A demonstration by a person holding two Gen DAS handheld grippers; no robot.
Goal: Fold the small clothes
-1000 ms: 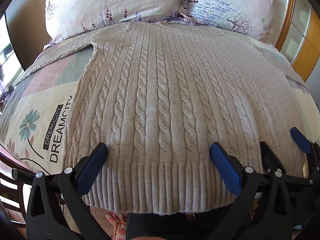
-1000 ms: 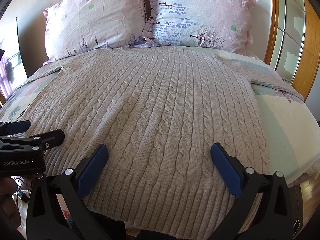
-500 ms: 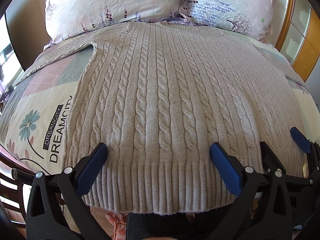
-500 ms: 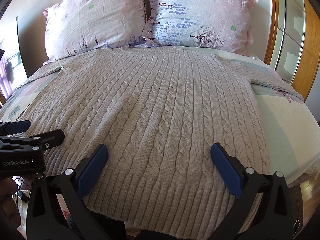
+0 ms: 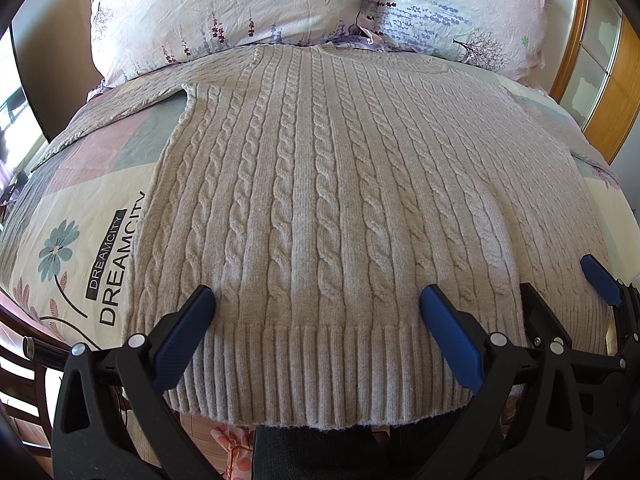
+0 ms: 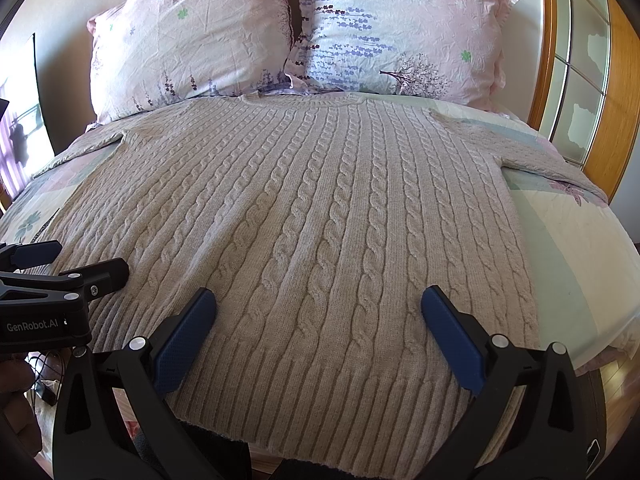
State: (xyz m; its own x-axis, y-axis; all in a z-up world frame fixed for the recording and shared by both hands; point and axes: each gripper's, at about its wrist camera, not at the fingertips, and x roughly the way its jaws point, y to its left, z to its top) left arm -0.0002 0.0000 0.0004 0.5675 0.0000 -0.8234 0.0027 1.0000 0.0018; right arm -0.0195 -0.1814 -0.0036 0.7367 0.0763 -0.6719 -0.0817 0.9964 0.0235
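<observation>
A beige cable-knit sweater point(image 5: 320, 200) lies flat and face up on the bed, collar toward the pillows, ribbed hem at the near edge; it also shows in the right wrist view point(image 6: 320, 220). Its sleeves stretch out to both sides. My left gripper point(image 5: 316, 312) is open and empty, hovering over the hem's left half. My right gripper point(image 6: 318, 312) is open and empty over the hem's right half. The right gripper shows at the right edge of the left wrist view point(image 5: 560, 292). The left gripper shows at the left edge of the right wrist view point(image 6: 60, 264).
Two pink floral pillows point(image 5: 224, 12) point(image 6: 396, 28) stand at the head of the bed. A patterned quilt point(image 5: 80, 240) covers the bed. A wooden headboard frame point(image 6: 616, 112) stands at the right. A dark chair rail point(image 5: 36, 356) shows at the lower left.
</observation>
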